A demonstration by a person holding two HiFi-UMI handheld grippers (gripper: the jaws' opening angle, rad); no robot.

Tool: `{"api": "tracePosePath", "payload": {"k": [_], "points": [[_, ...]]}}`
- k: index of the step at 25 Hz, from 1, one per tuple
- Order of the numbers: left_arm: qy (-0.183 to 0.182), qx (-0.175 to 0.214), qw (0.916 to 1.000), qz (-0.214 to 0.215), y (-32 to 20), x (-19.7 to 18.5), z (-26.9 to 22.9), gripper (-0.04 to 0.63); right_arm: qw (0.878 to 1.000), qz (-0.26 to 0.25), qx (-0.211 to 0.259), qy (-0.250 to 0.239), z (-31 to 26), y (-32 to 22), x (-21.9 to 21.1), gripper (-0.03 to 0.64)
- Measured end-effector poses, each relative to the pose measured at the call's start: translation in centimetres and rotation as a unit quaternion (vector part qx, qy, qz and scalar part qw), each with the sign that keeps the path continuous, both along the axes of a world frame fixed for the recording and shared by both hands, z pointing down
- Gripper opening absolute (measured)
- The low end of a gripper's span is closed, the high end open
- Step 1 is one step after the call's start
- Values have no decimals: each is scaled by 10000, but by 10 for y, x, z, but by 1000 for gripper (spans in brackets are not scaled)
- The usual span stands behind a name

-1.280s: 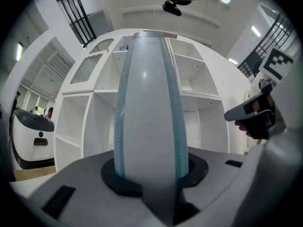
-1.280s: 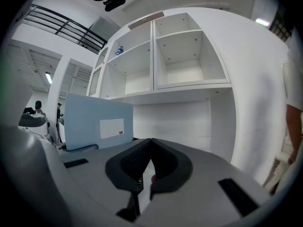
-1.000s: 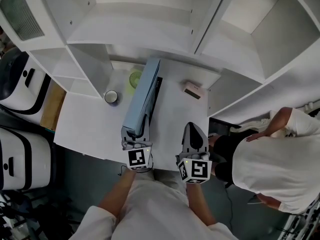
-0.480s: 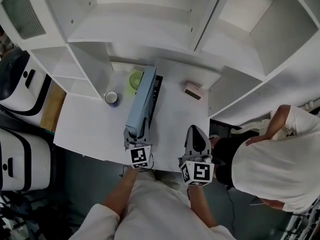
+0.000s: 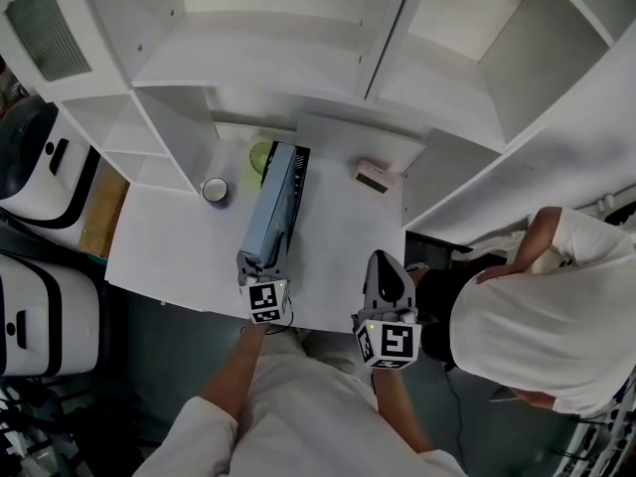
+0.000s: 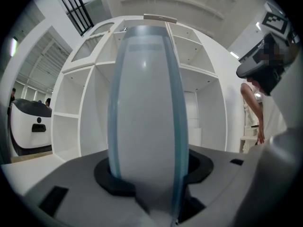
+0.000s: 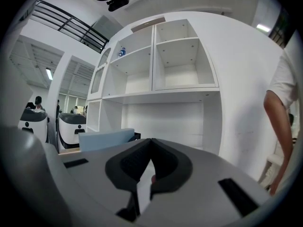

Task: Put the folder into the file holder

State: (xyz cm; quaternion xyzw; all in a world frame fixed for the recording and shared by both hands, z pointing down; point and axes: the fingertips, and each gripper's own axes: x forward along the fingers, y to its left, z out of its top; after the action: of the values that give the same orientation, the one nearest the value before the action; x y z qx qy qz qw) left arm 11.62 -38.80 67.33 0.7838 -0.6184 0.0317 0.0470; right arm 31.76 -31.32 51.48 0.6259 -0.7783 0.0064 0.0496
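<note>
A light blue folder (image 5: 270, 212) stands on its edge on the white desk (image 5: 169, 251), running away from me. Its far end sits in the black file holder (image 5: 302, 163) at the back. My left gripper (image 5: 262, 264) is at the folder's near end, by the desk's front edge. In the left gripper view the folder (image 6: 144, 103) fills the gap and lies against both pads. Those jaws have just been opening. My right gripper (image 5: 386, 268) hovers shut and empty at the front edge, apart from the folder (image 7: 106, 138), which shows to its left.
A dark cup (image 5: 216, 191) and a green round thing (image 5: 260, 154) stand left of the holder. A small pinkish box (image 5: 374, 178) lies at the back right. White shelving (image 5: 298, 58) rises behind the desk. A person in white (image 5: 537, 326) stands at the right.
The folder has come down from a raised tilt onto the desk and into the holder. My left gripper sank with it. The right gripper shifted a little.
</note>
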Motion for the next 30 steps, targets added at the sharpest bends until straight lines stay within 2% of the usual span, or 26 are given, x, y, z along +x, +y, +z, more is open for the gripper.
{"api": "tracePosePath", "payload": {"k": [1, 6, 12, 17, 19, 22, 25, 30], "points": [[-16, -9, 10000, 59, 1, 0, -3, 261, 10000, -6, -27, 3, -3, 2, 1, -9], [-130, -83, 9995, 283, 10, 0, -19, 324, 9999, -81, -135, -38, -16, 9, 2, -8], [-119, -238, 9971, 708, 26, 8, -47, 494, 9996, -233, -138, -97, -36, 17, -3, -8], [-366, -112, 9961, 790, 38, 5, -81, 515, 9995, -246, -67, -182, -47, 23, -1, -9], [-380, 86, 9966, 730, 46, 1, -102, 494, 9995, -231, -58, -209, -48, 25, 1, -9], [-352, 457, 9970, 517, 60, -11, -139, 394, 9994, -225, -54, -263, -50, 28, 1, -9], [-361, 662, 9968, 264, 73, -20, -171, 239, 9992, -243, -78, -320, -52, 32, 1, -9], [-458, 705, 9963, -170, 99, -27, -201, 23, 9984, -361, -178, -388, -45, 42, -5, -8]]}}
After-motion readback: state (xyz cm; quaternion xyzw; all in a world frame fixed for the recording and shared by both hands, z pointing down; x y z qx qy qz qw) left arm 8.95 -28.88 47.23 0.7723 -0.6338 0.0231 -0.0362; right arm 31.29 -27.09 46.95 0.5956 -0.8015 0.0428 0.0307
